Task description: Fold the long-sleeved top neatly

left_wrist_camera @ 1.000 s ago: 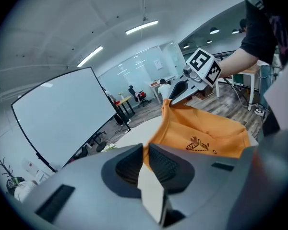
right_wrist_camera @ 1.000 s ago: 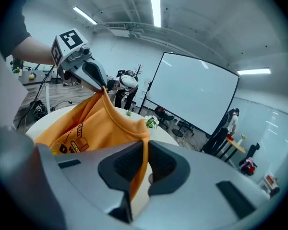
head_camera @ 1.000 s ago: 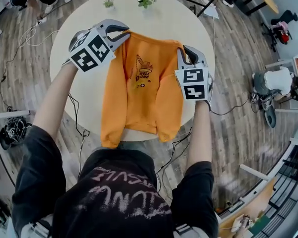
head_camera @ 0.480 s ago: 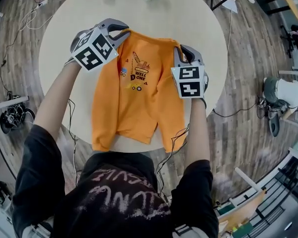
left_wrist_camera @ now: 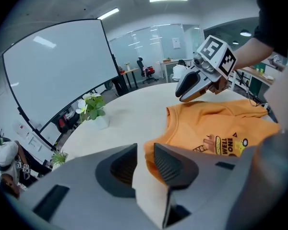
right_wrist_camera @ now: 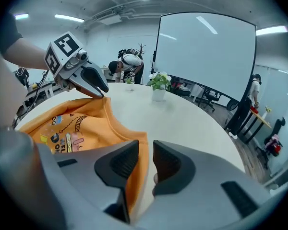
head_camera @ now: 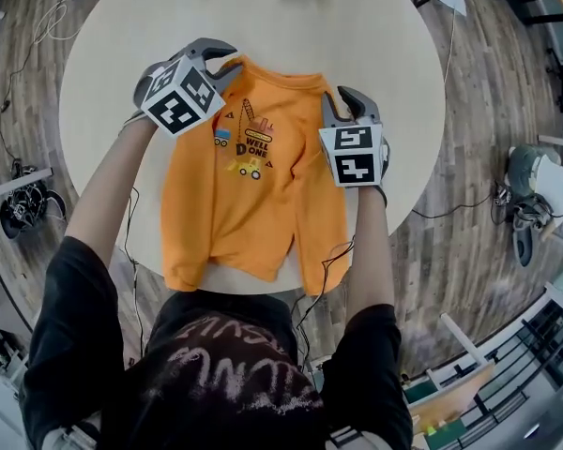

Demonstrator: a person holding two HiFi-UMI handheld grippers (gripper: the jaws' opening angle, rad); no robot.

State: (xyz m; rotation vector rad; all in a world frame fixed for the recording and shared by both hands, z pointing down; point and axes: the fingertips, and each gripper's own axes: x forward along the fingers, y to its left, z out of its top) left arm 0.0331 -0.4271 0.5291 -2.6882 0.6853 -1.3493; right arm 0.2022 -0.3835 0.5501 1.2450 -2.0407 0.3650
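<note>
Long-sleeved top (head_camera: 253, 195), orange, lies face up on the round white table (head_camera: 375, 54) with its neckline away from the person and its hem toward them. The printed front (head_camera: 247, 142) shows a small construction-vehicle graphic with the words "WELL DONE". The 2 sleeves run down along the sides of the body, and their cuffs reach the near rim of the table.

Left gripper (head_camera: 230, 64) is at the top's left shoulder and the right gripper (head_camera: 338, 101) at the right shoulder, both pointing forward and down. In the left gripper view the jaws (left_wrist_camera: 145, 150) have just been opening: the shoulder fabric (left_wrist_camera: 216, 123) sits between them, and a strip of white table shows between it and 1 of the pads. In the right gripper view the jaws (right_wrist_camera: 146, 147) have likewise just been opening: the orange edge (right_wrist_camera: 81, 128) lies between them beside 1 pad, with a clear gap to the other. Neither pair presses on the cloth.

Each gripper view also shows the other gripper's tips at the far shoulder (left_wrist_camera: 185, 96) (right_wrist_camera: 102, 91). A small potted plant (left_wrist_camera: 92, 108) (right_wrist_camera: 158, 83) stands on the far part of the table, well apart from the top.
</note>
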